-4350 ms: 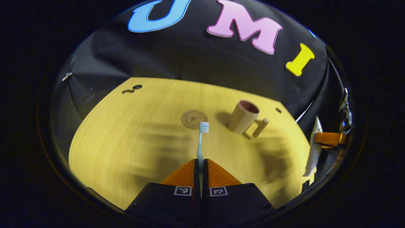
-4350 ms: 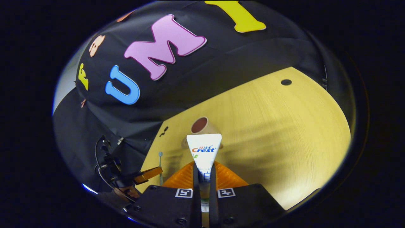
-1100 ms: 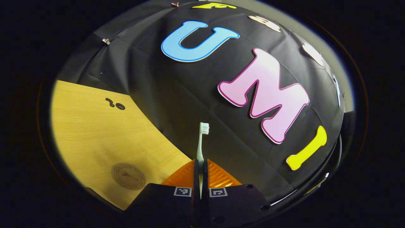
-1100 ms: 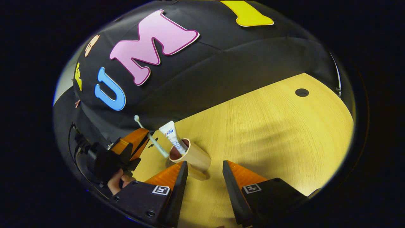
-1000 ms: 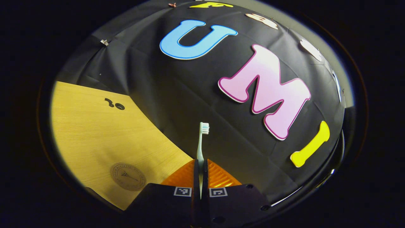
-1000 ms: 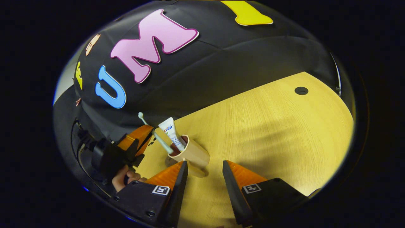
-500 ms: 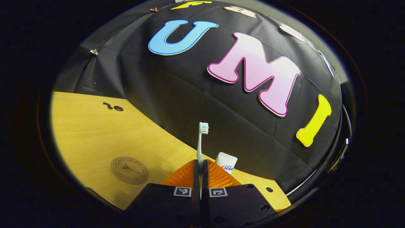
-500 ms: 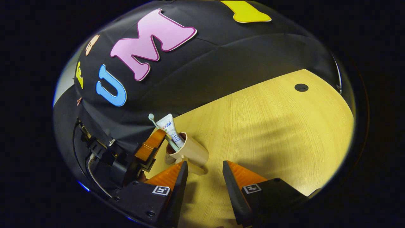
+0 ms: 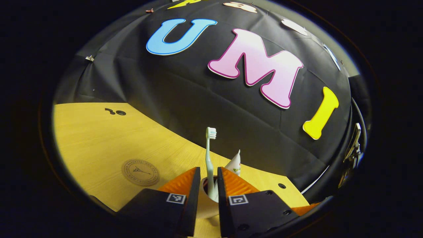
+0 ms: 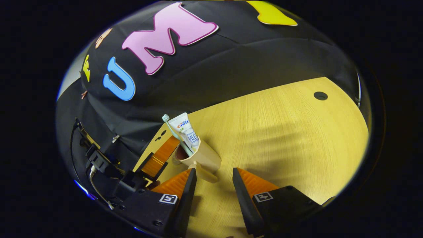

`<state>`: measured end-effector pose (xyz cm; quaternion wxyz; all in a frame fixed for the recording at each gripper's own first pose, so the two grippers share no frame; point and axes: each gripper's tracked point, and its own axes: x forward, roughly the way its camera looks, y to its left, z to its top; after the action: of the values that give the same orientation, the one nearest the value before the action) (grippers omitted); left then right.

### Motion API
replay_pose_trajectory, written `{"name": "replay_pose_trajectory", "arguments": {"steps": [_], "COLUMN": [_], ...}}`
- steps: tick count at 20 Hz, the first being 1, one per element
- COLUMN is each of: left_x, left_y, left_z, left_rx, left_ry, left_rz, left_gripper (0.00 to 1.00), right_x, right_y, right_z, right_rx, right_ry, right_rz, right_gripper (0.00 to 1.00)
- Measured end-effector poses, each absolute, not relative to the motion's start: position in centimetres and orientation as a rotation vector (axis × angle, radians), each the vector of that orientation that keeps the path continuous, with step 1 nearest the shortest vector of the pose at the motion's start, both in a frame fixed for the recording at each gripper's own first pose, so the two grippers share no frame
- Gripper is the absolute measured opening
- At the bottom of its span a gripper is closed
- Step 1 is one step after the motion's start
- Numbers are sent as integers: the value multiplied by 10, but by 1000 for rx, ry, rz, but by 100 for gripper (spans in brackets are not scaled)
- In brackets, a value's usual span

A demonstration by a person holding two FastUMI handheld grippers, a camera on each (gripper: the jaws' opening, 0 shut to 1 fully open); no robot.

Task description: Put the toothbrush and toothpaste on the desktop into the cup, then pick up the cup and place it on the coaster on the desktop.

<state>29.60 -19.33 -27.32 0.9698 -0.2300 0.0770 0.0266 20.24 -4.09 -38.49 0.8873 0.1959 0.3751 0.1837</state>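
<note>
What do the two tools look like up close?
The left tool and the right tool look alike. Each has two wedge-shaped fingers with ribbed outer faces, widening into blocky bases with small screws. Every base carries a square black-and-white marker. In the right gripper view, the back of the left tool is a dark, boxy body with a thin cable looping from it.

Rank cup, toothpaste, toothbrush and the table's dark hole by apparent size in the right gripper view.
1. cup
2. toothpaste, close to the cup; its lower end is hidden inside, so that order is unsure
3. toothbrush, long but thin
4. dark hole, farthest away
</note>
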Motion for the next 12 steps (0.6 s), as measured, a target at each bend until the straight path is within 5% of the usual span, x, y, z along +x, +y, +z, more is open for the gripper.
{"name": "replay_pose_trajectory", "arguments": {"steps": [1,2,4,6,7,12], "left_x": [288,278,255,228,214,144], "left_y": [-191,-185,-174,-165,-161,-134], "left_z": [-273,-272,-270,-270,-272,-284], "left_rx": [-457,-441,-404,-361,-331,-222], "left_ry": [169,182,208,243,265,392], "left_rz": [46,48,51,44,38,30], "left_gripper": [52,46,64,59,61,64], "right_x": [202,202,202,206,207,205], "right_y": [-39,-37,-32,-26,-23,6], "right_z": [-382,-381,-376,-375,-376,-395], "right_rx": [383,355,320,252,199,-49], "right_ry": [786,801,829,851,864,980], "right_rz": [393,403,426,450,467,574], "right_gripper": [68,68,69,78,70,70]}}
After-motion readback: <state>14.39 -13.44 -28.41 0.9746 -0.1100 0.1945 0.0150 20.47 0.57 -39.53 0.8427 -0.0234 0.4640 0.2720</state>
